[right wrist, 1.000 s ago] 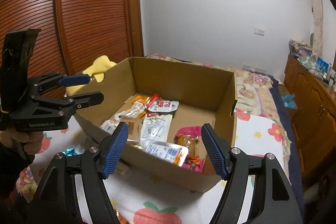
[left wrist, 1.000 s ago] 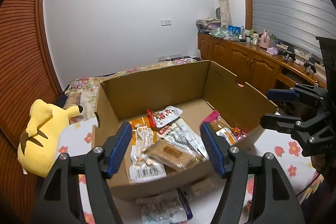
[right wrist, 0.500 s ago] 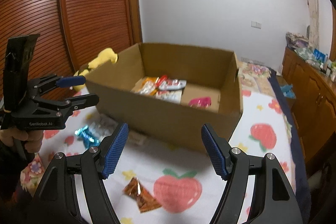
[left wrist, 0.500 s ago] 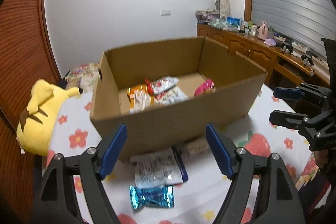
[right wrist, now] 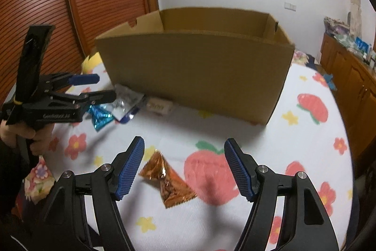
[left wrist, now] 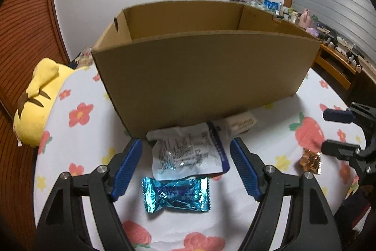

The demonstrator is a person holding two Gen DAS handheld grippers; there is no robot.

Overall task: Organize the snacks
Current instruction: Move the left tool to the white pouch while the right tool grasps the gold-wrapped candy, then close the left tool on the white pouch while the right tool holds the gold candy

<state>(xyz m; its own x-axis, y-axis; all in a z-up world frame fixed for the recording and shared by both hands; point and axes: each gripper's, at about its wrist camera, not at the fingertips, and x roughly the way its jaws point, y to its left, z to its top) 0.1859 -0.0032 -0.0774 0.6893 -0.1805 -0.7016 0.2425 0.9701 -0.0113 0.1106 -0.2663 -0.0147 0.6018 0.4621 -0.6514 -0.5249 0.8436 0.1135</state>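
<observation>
Presently four snacks lie loose on the flowered sheet (right wrist: 235, 114) outside the cardboard box (left wrist: 206, 72): a blue candy (left wrist: 175, 194), a white packet (left wrist: 188, 152), a pale bar (left wrist: 242, 122) touching the box's front wall, and an orange wrapper (right wrist: 167, 180). Box contents are hidden from both views, so the stowed share cannot be judged. Left gripper (left wrist: 185, 167) and right gripper (right wrist: 183, 167) stand spread and empty, over the blue candy and orange wrapper respectively; the left jaws have just been opening.

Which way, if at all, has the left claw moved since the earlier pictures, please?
Yes: the left claw has come down, from looking into the brown cardboard box to hanging before its front wall over the blue foil-wrapped snack.
</observation>
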